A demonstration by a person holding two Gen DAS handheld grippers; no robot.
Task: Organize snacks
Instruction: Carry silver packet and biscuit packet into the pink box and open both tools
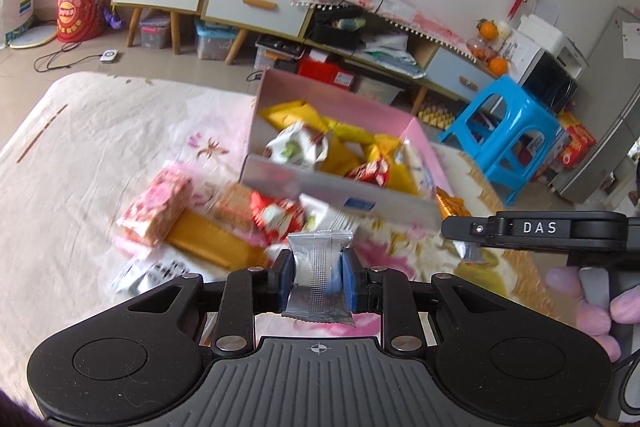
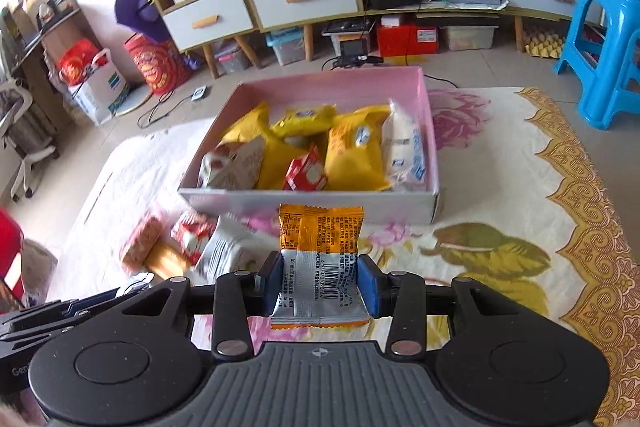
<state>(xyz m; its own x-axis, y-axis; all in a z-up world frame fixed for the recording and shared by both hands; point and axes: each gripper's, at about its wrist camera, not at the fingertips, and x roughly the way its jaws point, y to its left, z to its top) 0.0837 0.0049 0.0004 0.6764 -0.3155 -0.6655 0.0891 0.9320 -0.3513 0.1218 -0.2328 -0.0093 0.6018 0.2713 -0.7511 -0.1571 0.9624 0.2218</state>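
- Left gripper (image 1: 319, 273) clamped on a silver foil snack packet (image 1: 319, 277), blue pads (image 1: 287, 273) squeezing its middle so the wrapper bows; packet held clear of the floral tablecloth (image 1: 80, 147), short of the box.
- Right gripper (image 2: 320, 285) pinching an orange-and-silver snack packet (image 2: 322, 259) near its lower end, printed back and barcode facing the camera, top half standing free above the pads.
- Pink cardboard box (image 2: 428, 115) straight ahead and already crowded: yellow packets (image 2: 354, 151), a small red carton (image 2: 306, 175), a white-and-blue bag (image 2: 404, 147), a brown-and-white pack (image 2: 234, 167).
- Loose pile left on the cloth in front of the near wall: pink wafer pack (image 1: 158, 205), red-and-white pouch (image 1: 276, 219), long yellow-orange pack (image 1: 218, 241).
- Risk one: slick foil, grip only on the middle; could slide out on a quick swing and drop short of the box, back into the pile.
- Risk two: low carry over the near wall; could catch the orange packet's free top edge and peel it from the pads, or shove the light box across the cloth.
- Risk three: both grippers near each other, the right one's black finger visible beside the left; could knock together if both go for the same gap.
- Risk four: hardly any bare floor left inside; likely to land on top of the heap and slide off toward the rim, worst at the crowded front.
- Safest bet by the look of it: one packet at a time, well above the wall, toward the emptier back corner.
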